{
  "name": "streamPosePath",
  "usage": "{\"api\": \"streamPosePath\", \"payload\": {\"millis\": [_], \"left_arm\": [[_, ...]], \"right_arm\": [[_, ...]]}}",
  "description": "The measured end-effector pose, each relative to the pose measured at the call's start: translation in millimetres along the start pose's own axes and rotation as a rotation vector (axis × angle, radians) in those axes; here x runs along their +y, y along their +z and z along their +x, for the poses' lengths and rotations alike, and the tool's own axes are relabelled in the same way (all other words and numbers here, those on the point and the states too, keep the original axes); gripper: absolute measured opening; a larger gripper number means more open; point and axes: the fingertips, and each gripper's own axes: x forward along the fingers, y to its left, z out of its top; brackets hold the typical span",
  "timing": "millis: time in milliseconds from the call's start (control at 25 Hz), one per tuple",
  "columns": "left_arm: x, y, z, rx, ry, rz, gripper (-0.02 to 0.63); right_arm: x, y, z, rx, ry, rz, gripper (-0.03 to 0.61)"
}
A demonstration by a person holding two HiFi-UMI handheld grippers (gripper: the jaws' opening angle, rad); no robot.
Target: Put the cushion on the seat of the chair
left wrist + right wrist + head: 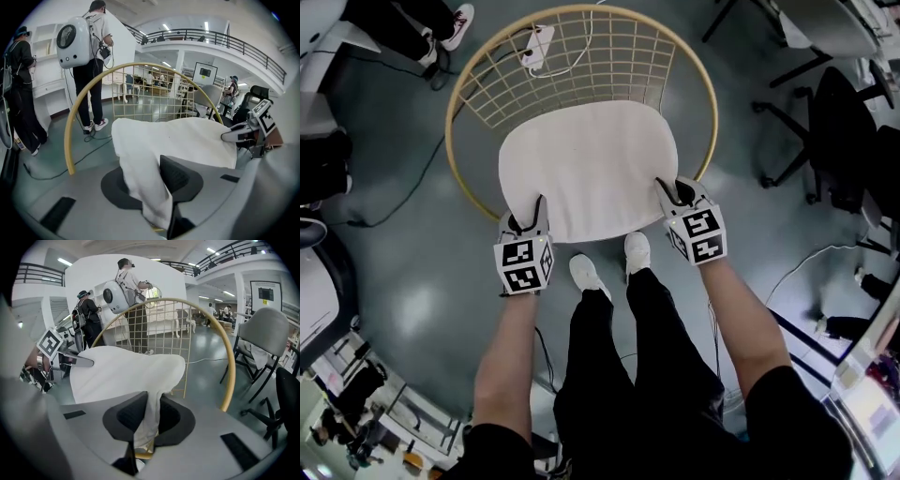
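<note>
The white cushion (586,169) lies flat over the seat of the round yellow wire chair (703,89). My left gripper (528,221) is shut on the cushion's near left corner (140,183); the cloth bunches between its dark pads. At the near right corner (149,420) my right gripper (673,195) is shut on a thin fold of the cushion. In the left gripper view the right gripper (234,136) shows at the far edge of the cushion, and the left gripper (77,361) shows likewise in the right gripper view. The chair's grid back (150,96) rises behind the cushion.
A white power strip (537,44) and cables lie on the floor beyond the chair. Black office chairs (834,131) stand at the right. People with white backpacks (77,42) stand at the far left. My own feet (609,267) are just before the chair.
</note>
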Motion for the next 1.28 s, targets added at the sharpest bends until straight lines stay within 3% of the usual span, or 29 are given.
{"api": "streamPosePath", "payload": {"millis": [320, 560, 840, 880, 1120, 1280], "left_arm": [[11, -31, 35, 0.052, 0.031, 0.030, 0.132], [19, -37, 38, 0.045, 0.071, 0.050, 0.169], [35, -43, 38, 0.079, 0.163, 0.052, 0.285], [37, -44, 38, 0.087, 0.175, 0.058, 0.328], [42, -42, 30, 0.063, 0.236, 0.133, 0.353], [32, -34, 23, 0.039, 0.215, 0.162, 0.351]], "right_arm": [[-5, -27, 37, 0.052, -0.034, -0.004, 0.057], [-6, -41, 46, 0.078, -0.076, 0.026, 0.057], [-8, -49, 52, 0.096, -0.116, 0.058, 0.059], [-8, -49, 52, 0.096, -0.124, 0.053, 0.061], [-13, -53, 53, 0.108, -0.169, 0.064, 0.126], [-15, -52, 50, 0.118, -0.194, 0.052, 0.169]]}}
